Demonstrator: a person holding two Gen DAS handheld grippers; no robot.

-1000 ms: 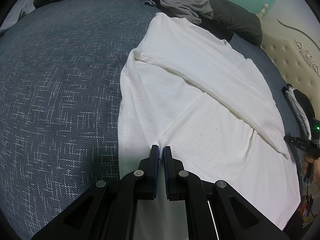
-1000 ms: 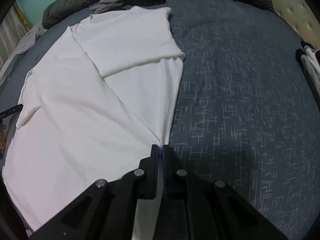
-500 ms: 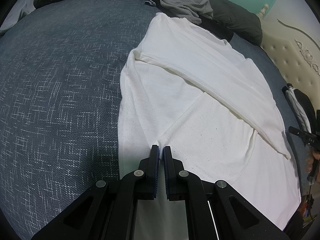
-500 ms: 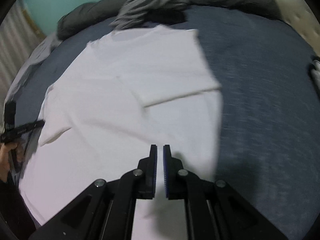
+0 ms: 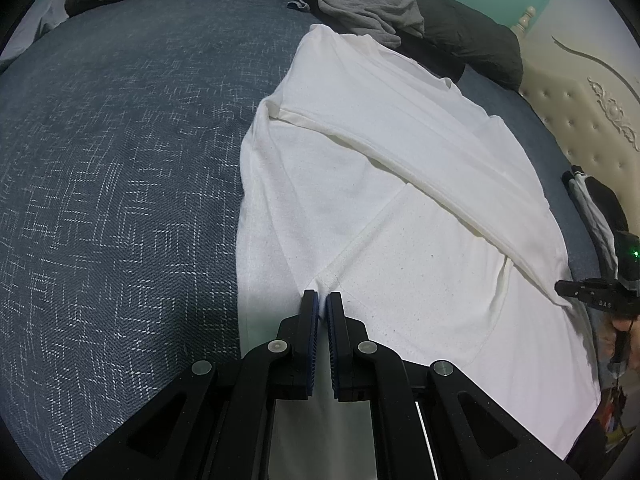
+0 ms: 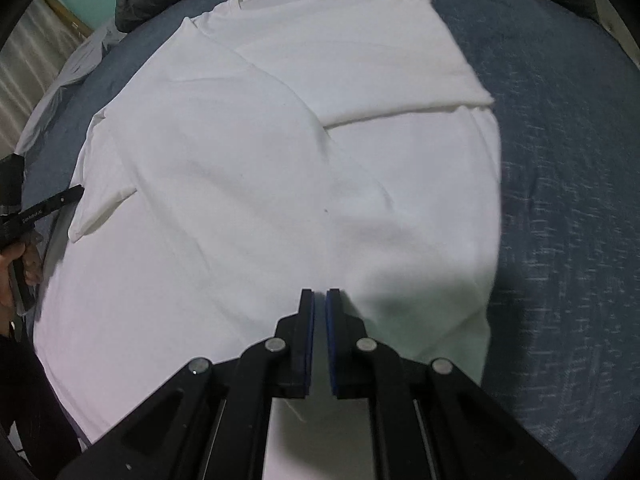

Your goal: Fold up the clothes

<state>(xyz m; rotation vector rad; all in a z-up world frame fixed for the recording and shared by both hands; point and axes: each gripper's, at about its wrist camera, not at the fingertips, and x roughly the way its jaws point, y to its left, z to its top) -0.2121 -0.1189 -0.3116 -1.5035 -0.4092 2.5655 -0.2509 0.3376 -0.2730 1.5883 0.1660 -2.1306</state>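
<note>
A bed (image 5: pixel 120 184) covered in dark blue cloth with a pale woven herringbone fleck is seen filling both views, its surface rounded by the lens. A white T-shirt (image 5: pixel 360 208) of fine-knit fabric is laid flat on it, occupying the centre to 3 o'clock of the left wrist view and the centre to 9 o'clock of the right wrist view (image 6: pixel 248 184); one side panel with its sleeve is folded diagonally across the body, leaving a straight hemmed edge and a few soft creases. A dark grey quilt (image 5: pixel 460 28) is bunched along the far edge at 12 to 1 o'clock, with a crumpled grey garment (image 5: pixel 368 8) resting on it just beyond the shirt's far end. A cream tufted headboard (image 5: pixel 580 120) with carved scrollwork is noted at 2 o'clock, and a black-and-white item (image 5: pixel 596 208) lies near the shirt's edge at 3 o'clock. The left gripper (image 5: pixel 322 300) is pressed together on a raised pinch of the shirt at a seam near its 6 o'clock edge. The right gripper (image 6: pixel 320 296) is closed with nothing visible between the blue pads, above the shirt's near portion. Open blue bedding is recorded from 7 to 11 o'clock in the left view and from 1 to 5 o'clock in the right view.
</note>
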